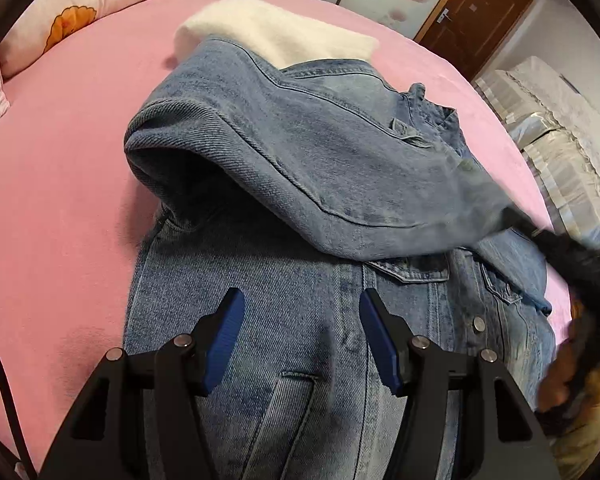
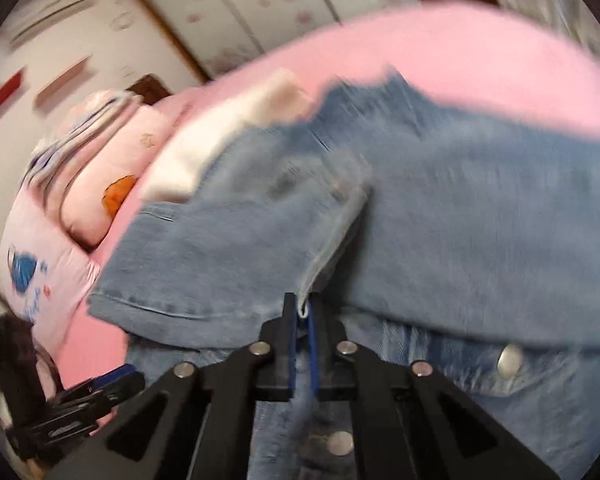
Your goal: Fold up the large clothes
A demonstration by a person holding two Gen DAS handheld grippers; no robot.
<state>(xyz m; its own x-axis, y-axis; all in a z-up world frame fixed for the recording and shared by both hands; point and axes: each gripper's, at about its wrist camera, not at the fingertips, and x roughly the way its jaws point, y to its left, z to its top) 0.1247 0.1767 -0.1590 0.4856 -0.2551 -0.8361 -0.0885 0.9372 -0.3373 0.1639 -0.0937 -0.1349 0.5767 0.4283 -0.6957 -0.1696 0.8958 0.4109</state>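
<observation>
Denim pinched in one claw, the other empty.

Blue-padded right gripper (image 2: pixel 304 312) is clamped on the edge of a denim jacket (image 1: pixel 300 168) sleeve; the left gripper (image 1: pixel 302 320) hovers half-open, holding nothing, over the jacket, which lies on a pink bedsheet (image 1: pixel 60 184) near a white garment (image 1: pixel 276 36).

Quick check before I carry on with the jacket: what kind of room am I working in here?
Most likely a home bedroom. The denim jacket lies on a bed with a pink sheet, a flowered pillow sits at its head, and a wooden door stands behind.
</observation>
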